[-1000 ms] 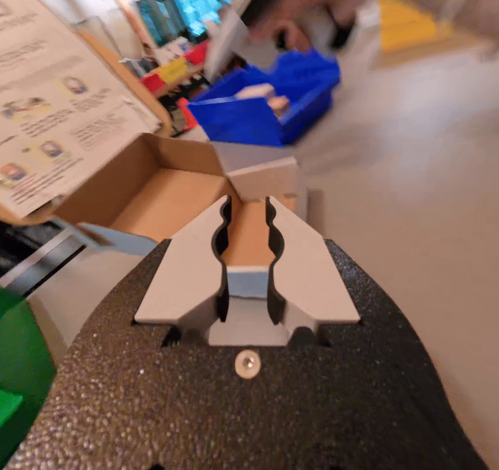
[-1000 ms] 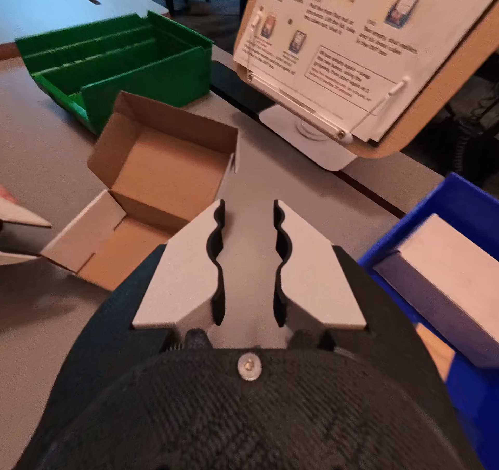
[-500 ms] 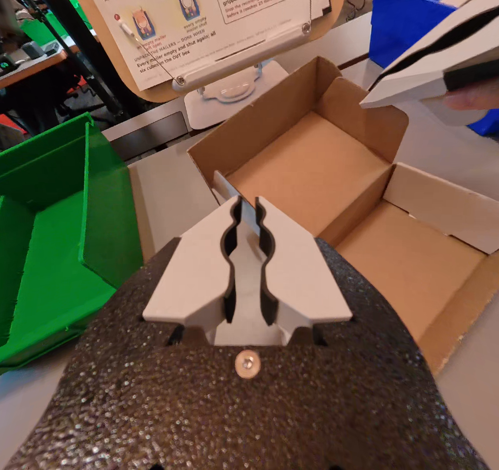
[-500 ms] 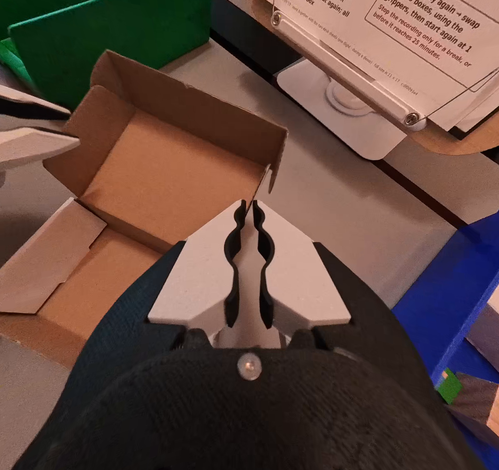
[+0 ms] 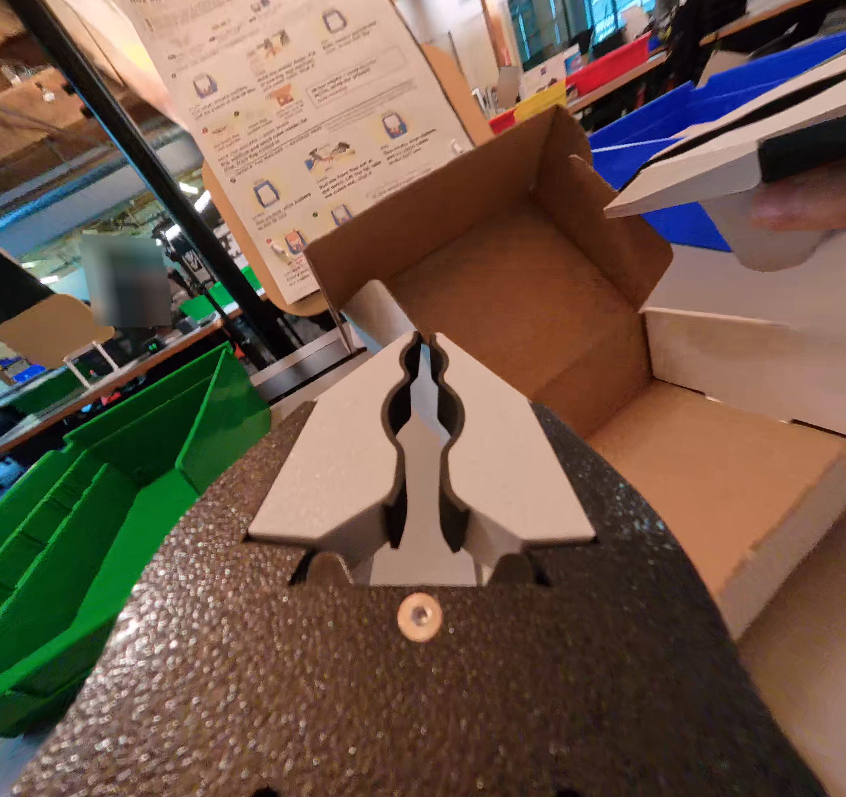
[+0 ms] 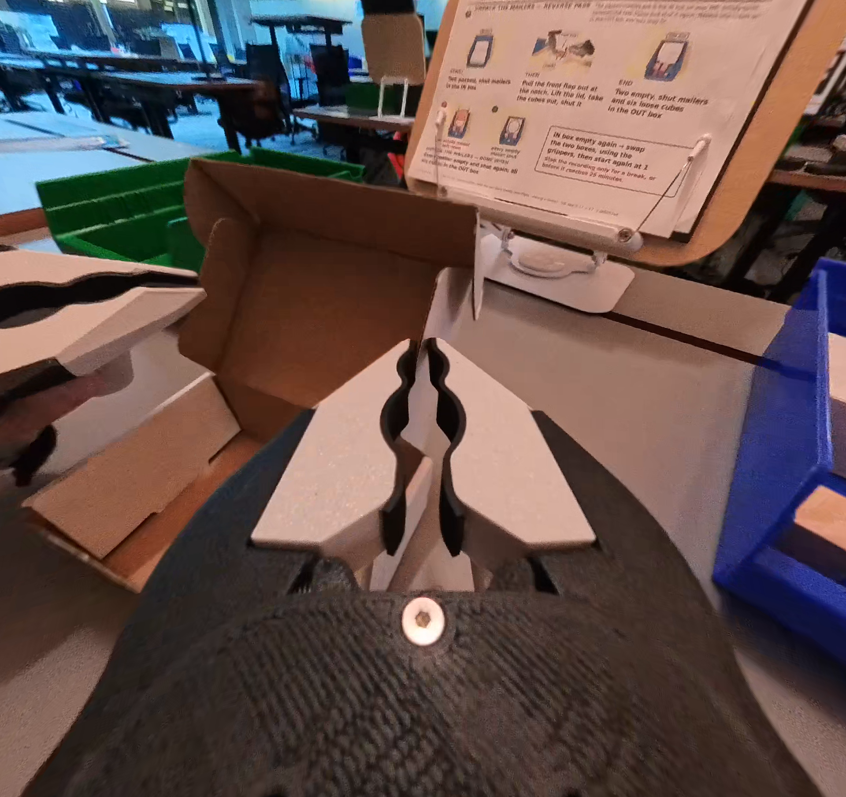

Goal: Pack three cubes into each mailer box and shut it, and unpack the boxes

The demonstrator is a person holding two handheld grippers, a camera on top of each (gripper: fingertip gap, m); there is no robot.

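Observation:
An open mailer box, brown inside and white outside, lies empty on the table. Its lid (image 5: 503, 280) is tilted up above the base (image 5: 686, 477). My left gripper (image 5: 425, 341) is shut on the lid's left side flap. My right gripper (image 6: 423, 342) is shut on the lid's right side flap (image 6: 476, 280). The lid (image 6: 329, 298) and the base wall (image 6: 137, 468) also show in the right wrist view. Each gripper shows in the other's view: the right gripper (image 5: 613, 209) at the upper right, the left gripper (image 6: 194, 287) at the left.
A green bin (image 5: 114, 500) stands left of the box, also in the right wrist view (image 6: 114, 216). A blue bin (image 6: 787, 454) with a wooden block (image 6: 824, 514) stands on the right. An instruction sheet (image 6: 595, 88) on a stand (image 6: 549, 280) is behind the box.
Both grippers have closed on the lid's side flaps. The lid has swung up from lying back flat to a steep tilt.

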